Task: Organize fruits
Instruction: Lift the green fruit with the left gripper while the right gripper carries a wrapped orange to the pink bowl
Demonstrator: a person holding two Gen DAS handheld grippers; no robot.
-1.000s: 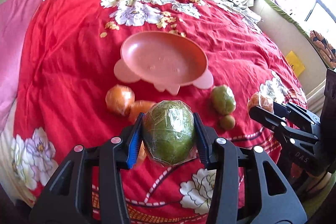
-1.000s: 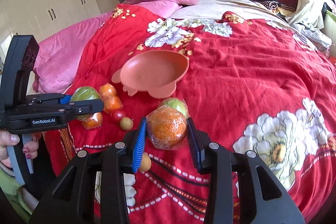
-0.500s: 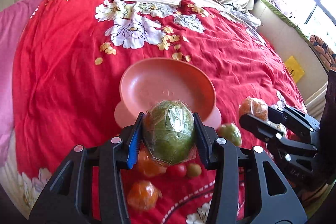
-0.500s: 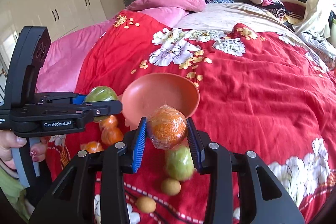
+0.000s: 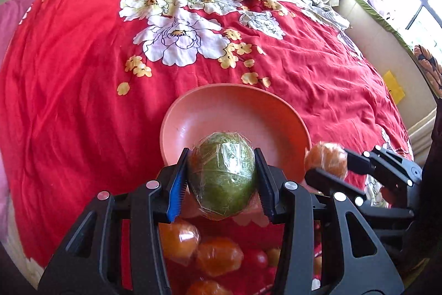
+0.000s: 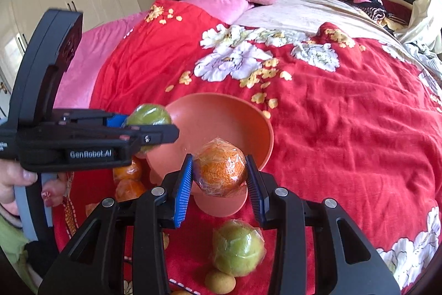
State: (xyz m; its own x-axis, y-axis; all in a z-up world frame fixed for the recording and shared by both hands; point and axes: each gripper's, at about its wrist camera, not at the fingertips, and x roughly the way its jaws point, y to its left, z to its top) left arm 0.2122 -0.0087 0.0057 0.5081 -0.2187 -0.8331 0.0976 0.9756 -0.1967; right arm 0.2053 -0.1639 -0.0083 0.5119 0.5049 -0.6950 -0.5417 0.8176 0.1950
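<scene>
In the left wrist view, my left tongs (image 5: 222,177) were clamped on a green fruit wrapped in cling film (image 5: 222,174), both pads pressed flat against its sides, and it hung over the near rim of the pink bowl (image 5: 234,112), which sat bare on the red bedspread (image 5: 69,101). At about three o'clock the right tongs (image 5: 326,165) carried a wrapped orange (image 5: 326,159) beside the bowl's edge, and at six o'clock, under my fingers, several loose oranges (image 5: 218,256) lay waiting on the bed. In the right wrist view, the right tongs (image 6: 219,173) were closed on that orange (image 6: 221,170), held above the bowl's (image 6: 221,115) front lip; at nine o'clock the left tongs (image 6: 154,126) held the green fruit (image 6: 149,115) over the bowl's left rim. A second green fruit (image 6: 237,248) and a small tan one (image 6: 219,281) sat on the bed at six o'clock. To do this step well, I judged each fruit should be brought over the bowl's hollow and lowered close before letting go, one at a time, since round wrapped fruit would likely roll or bounce out on a soft bed, and the two tongs could crowd each other.
</scene>
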